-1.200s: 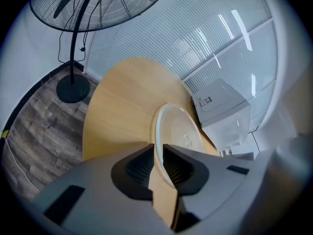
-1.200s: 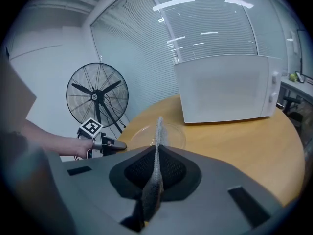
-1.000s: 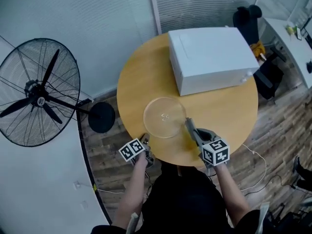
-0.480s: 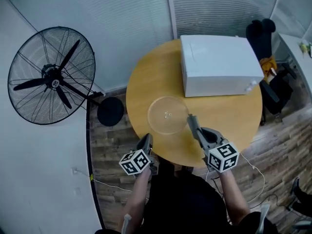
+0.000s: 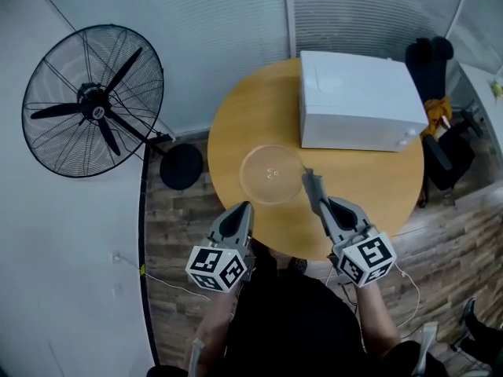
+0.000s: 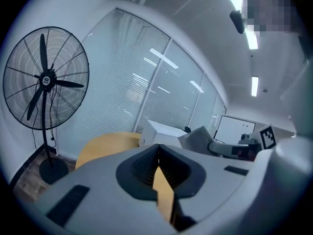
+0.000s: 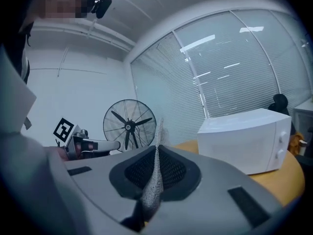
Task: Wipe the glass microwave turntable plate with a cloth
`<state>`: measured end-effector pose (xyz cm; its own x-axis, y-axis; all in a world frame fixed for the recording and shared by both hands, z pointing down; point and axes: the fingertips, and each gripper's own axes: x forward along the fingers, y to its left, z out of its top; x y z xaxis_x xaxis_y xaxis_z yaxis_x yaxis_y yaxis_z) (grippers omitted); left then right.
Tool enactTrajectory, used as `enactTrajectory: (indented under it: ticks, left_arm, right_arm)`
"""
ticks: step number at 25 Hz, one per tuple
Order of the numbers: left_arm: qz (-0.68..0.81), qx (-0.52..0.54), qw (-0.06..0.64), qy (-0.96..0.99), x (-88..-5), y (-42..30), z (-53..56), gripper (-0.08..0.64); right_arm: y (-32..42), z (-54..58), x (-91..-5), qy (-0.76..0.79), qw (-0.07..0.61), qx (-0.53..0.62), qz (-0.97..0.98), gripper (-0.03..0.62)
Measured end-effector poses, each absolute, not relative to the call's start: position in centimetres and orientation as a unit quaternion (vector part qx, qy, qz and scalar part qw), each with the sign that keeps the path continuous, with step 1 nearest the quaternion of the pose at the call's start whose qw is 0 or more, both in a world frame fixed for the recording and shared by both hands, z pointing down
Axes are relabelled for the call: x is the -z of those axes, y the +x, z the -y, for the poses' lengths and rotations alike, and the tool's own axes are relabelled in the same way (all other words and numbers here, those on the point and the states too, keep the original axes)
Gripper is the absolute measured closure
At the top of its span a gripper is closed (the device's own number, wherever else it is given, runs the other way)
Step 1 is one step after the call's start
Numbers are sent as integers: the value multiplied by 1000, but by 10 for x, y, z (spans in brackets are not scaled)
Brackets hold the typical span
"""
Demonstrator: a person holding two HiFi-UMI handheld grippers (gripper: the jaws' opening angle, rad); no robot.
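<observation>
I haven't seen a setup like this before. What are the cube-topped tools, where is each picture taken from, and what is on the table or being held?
A person holds two hand tools, each a two-jaw gripper with a marker cube. The top-down picture comes from a camera on the person's head. The other two come from cameras riding on the grippers. On the round table are a white microwave and a clear glass turntable plate. The right gripper is shut on a grey cloth, with its tip by the plate's right rim. The left gripper is shut and empty.
</observation>
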<state>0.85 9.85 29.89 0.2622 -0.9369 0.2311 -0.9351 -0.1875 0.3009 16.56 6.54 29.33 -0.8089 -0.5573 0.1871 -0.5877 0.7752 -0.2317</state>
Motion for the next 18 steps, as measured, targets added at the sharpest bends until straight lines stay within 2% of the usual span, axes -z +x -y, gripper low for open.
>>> enactTrajectory:
  ticks: [18]
  left_arm:
    - [585, -53, 156, 794, -301, 41, -111, 563]
  right_arm:
    - [163, -93, -295, 278, 56, -123, 951, 575]
